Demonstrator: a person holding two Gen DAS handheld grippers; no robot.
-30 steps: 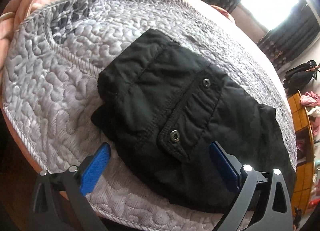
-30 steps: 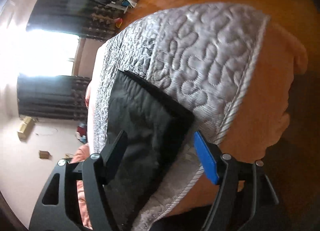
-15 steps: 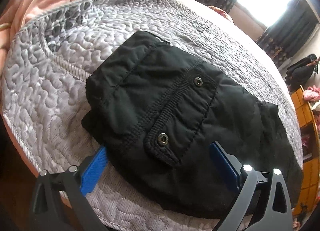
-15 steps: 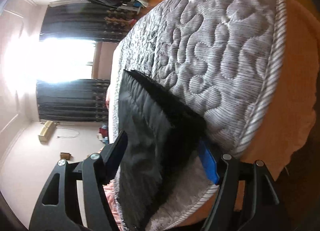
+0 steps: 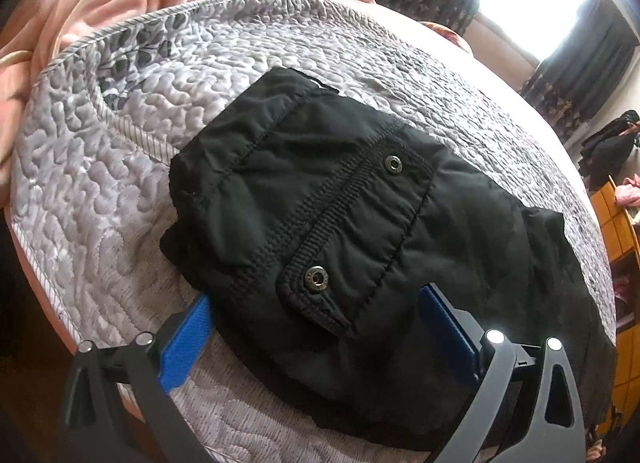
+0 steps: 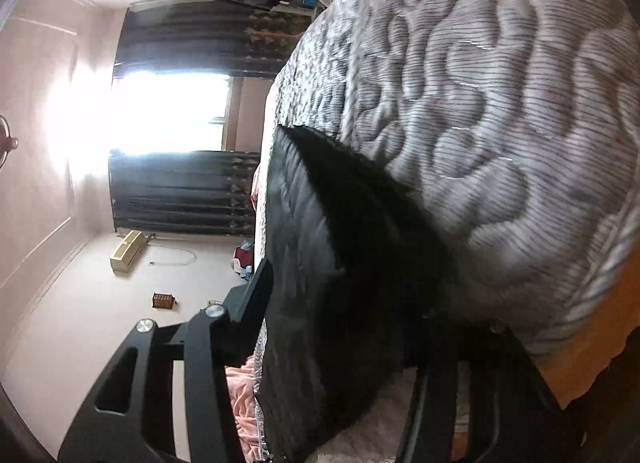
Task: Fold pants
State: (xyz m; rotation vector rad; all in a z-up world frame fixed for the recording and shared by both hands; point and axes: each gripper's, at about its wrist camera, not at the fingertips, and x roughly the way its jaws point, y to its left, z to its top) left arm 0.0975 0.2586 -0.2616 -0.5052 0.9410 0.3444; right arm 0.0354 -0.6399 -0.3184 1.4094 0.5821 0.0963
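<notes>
left claw [image 5: 316, 327] wide open, straddling folded black pants [image 5: 340, 223] near bed [image 5: 100, 191] corner | right claw [image 6: 344, 311] spread open around pants edge

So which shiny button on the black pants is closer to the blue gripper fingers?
The lower snap button on the pocket flap corner of the pants; the other snap sits farther up.
</notes>
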